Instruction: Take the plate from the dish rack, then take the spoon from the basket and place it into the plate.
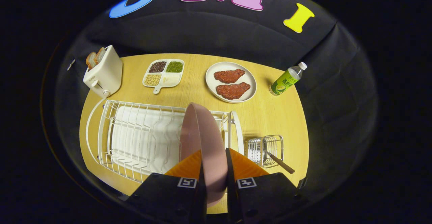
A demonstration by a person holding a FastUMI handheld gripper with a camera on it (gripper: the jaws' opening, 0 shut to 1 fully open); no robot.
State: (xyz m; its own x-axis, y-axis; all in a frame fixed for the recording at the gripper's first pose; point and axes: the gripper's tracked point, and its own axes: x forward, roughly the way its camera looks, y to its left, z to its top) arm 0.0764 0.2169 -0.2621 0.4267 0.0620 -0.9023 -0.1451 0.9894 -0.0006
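Pink plate (202,139) — standing on edge, seen nearly edge-on, its long axis running straight away from the gripper (215,156) toward the far side of the table (270,116). Its near rim sits between the two fingers (189,166); its far rim reaches over the right end of the dish rack (135,136). Whether the plate touches the rack wires cannot be told.

Gripper — fingers drawn close together, one pressed to each face of the plate, with only the plate's thickness between them. The plate is clamped.

Dish rack: white wire, lying lengthwise across the near left of the wooden table, its slots to the left of the plate bare.

Basket (265,149): small wire holder just to the right of the rack, beside the right finger. The spoon (280,163) stands in it, its handle leaning out toward the near right.

Beyond the rack, left to right: a toaster (103,72) with bread in its slots, a divided tray (164,73) of beans and grains, a white plate (231,82) with two pieces of meat, and a bottle (287,80) tilted to the right.
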